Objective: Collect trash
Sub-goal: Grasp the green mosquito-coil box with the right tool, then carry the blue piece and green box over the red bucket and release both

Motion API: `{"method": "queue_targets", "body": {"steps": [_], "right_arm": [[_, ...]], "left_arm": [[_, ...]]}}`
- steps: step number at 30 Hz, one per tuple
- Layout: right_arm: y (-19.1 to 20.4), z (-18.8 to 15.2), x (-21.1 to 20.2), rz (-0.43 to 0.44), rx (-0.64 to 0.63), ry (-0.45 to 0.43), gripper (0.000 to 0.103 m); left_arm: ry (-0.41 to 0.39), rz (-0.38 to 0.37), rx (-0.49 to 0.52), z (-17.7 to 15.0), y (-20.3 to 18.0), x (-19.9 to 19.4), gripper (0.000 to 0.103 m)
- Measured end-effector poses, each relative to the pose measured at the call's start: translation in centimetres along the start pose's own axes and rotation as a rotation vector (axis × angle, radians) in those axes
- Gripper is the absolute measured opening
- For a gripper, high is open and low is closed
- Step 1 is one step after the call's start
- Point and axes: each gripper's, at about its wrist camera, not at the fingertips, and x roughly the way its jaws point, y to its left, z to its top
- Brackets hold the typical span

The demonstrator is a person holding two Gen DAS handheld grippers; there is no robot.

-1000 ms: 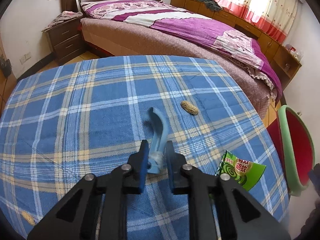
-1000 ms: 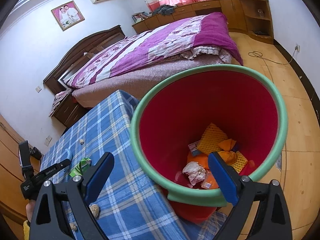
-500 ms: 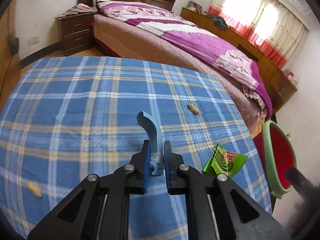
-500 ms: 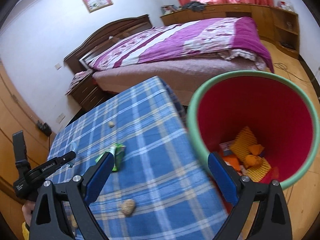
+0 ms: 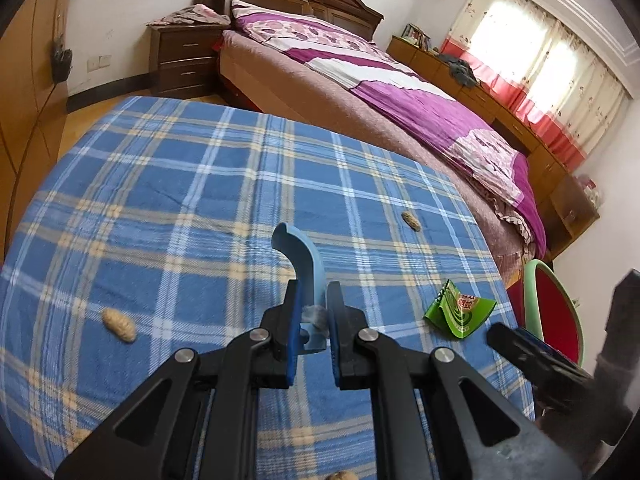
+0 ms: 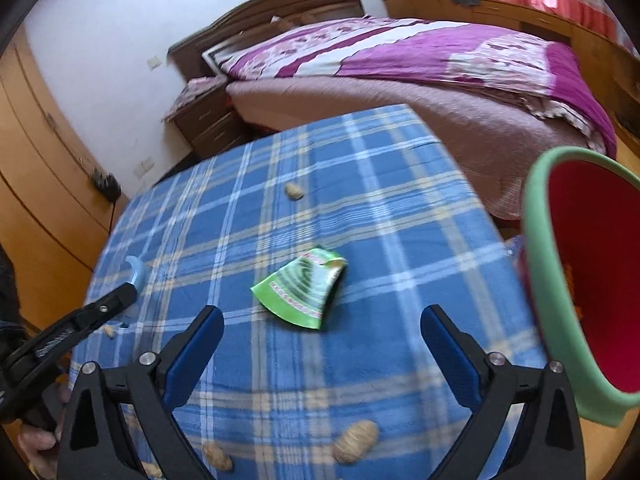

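Observation:
My left gripper [image 5: 313,300] is shut on a curved light-blue plastic piece [image 5: 305,258], held above the blue plaid tablecloth [image 5: 180,200]; the same piece [image 6: 136,272] shows at the left of the right wrist view. My right gripper [image 6: 320,330] is open and empty, hovering over the table just short of a green wrapper [image 6: 304,286], which also lies right of the blue piece as the green wrapper [image 5: 460,310]. Peanut shells lie scattered: one far [image 5: 411,220], one left [image 5: 118,325], several near the front edge [image 6: 356,446]. A red bin with a green rim [image 6: 540,280] stands off the table's right edge.
A bed [image 5: 400,92] with a purple quilt runs behind the table, with a dark nightstand [image 5: 184,60] at its head. Wooden wardrobe doors [image 6: 40,168] line the left wall. A hand [image 6: 36,440] grips the left tool at the lower left.
The right gripper swung left from over the red bin to above the table, facing the green wrapper. The left gripper closed tighter on the blue piece and lifted it off the cloth.

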Motion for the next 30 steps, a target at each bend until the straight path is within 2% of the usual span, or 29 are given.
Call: {"method": "queue_targets", "body": {"steps": [4,16,18,20,21,30], "right_arm": [[1.0,0.2,2.1,-0.024,-0.033,0.033,0.101],[2.5,0.6,4.7,-0.134,-0.102,0.028,0.099],[2.7,0.5,4.7,-0.148,-0.112,0.018,0.089],[2.9,0.4,4.5,-0.166,-0.117,0.006,0.07],[2.9,0.4,4.3,-0.173,-0.119,0.003,0.066],[1.4,0.2,2.6,-0.124,-0.046,-0.002,0.062]], "left_arm": [[-0.001,-0.004,-0.013,-0.1,0.6,-0.1,0.012],[-0.001,-0.019,-0.036,-0.2,1.4,-0.1,0.012],[-0.005,-0.021,-0.04,-0.2,1.5,-0.2,0.012],[-0.009,-0.024,-0.045,-0.3,1.7,-0.5,0.012],[-0.01,-0.025,-0.047,-0.4,1.7,-0.6,0.012],[-0.016,-0.041,-0.044,-0.7,1.4,-1.6,0.012]]}}
